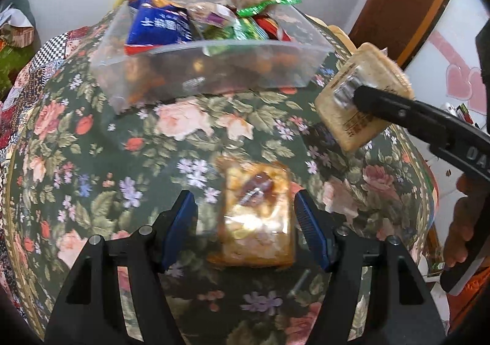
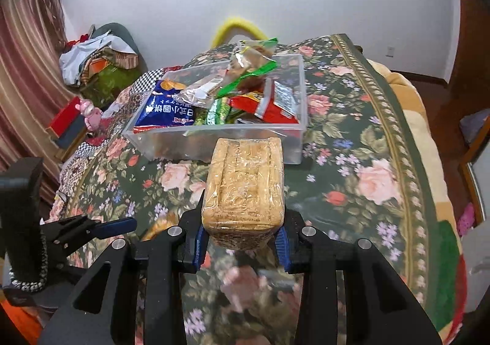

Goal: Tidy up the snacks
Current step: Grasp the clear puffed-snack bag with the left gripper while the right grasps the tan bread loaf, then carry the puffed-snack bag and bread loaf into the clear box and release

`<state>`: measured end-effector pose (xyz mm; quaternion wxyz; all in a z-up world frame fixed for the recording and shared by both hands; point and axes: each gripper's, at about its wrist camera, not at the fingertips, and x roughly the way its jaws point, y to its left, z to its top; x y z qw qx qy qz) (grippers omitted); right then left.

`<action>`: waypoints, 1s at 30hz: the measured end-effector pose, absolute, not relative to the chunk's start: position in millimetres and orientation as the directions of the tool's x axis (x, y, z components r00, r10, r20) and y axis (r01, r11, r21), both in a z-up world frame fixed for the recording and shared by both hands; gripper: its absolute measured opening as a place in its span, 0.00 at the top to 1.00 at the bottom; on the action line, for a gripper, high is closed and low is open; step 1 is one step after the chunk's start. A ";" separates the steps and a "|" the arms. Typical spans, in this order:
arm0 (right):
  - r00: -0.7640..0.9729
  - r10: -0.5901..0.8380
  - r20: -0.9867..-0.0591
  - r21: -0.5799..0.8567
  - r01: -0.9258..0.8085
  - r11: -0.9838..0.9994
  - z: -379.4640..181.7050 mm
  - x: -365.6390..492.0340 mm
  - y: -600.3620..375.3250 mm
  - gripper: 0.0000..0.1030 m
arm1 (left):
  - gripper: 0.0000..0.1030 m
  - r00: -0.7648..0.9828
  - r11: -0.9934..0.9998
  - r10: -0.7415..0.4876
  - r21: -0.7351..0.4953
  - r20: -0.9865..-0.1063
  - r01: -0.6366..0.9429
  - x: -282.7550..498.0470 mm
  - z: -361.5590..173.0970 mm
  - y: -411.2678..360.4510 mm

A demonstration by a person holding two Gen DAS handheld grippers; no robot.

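A clear plastic bin [image 1: 232,69] [image 2: 171,143] holding several snack bags stands at the far side of the floral cloth. In the right wrist view my right gripper [image 2: 243,241] is shut on a tan wrapped bread pack [image 2: 245,185], held above the cloth just in front of the bin. The left wrist view shows the same pack [image 1: 346,75] at the right, with the right gripper [image 1: 359,97] on it. My left gripper [image 1: 245,231] stands open over a wrapped orange pastry [image 1: 257,216] lying on the cloth. The pastry is between the blue pads [image 1: 183,228], with a gap at the left pad.
The floral cloth [image 2: 367,161] covers a wide surface that drops off at the right edge. A yellow fuzzy thing [image 2: 235,28] lies behind the bin. Piled clothes [image 2: 98,60] and boxes sit at the left. A person's hand [image 1: 465,216] holds the right gripper's handle.
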<state>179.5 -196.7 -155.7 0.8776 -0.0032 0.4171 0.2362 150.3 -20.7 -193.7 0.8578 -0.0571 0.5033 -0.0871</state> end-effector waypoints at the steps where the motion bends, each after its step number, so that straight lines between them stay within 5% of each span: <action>1: 0.541 0.411 -0.734 0.192 -0.415 0.889 -155.8 178.0 -199.4 0.68 | 0.35 0.477 0.979 -0.205 -0.182 -0.854 0.094 150.1 -195.9 -23.9; 4: 0.540 0.410 -0.735 0.196 -0.410 0.891 -155.9 173.8 -205.7 0.68 | 0.36 0.469 0.977 -0.211 -0.181 -0.858 0.109 149.2 -201.9 -31.2; 8: 0.535 0.415 -0.736 0.205 -0.409 0.889 -157.3 170.5 -208.8 0.68 | 0.56 0.463 0.980 -0.200 -0.164 -0.864 0.116 150.0 -207.9 -34.4; 30: 0.581 0.456 -0.674 0.212 -0.440 0.873 -126.4 190.9 -192.5 0.68 | 0.57 0.635 0.983 -0.167 -0.176 -0.754 0.049 179.3 -131.5 9.9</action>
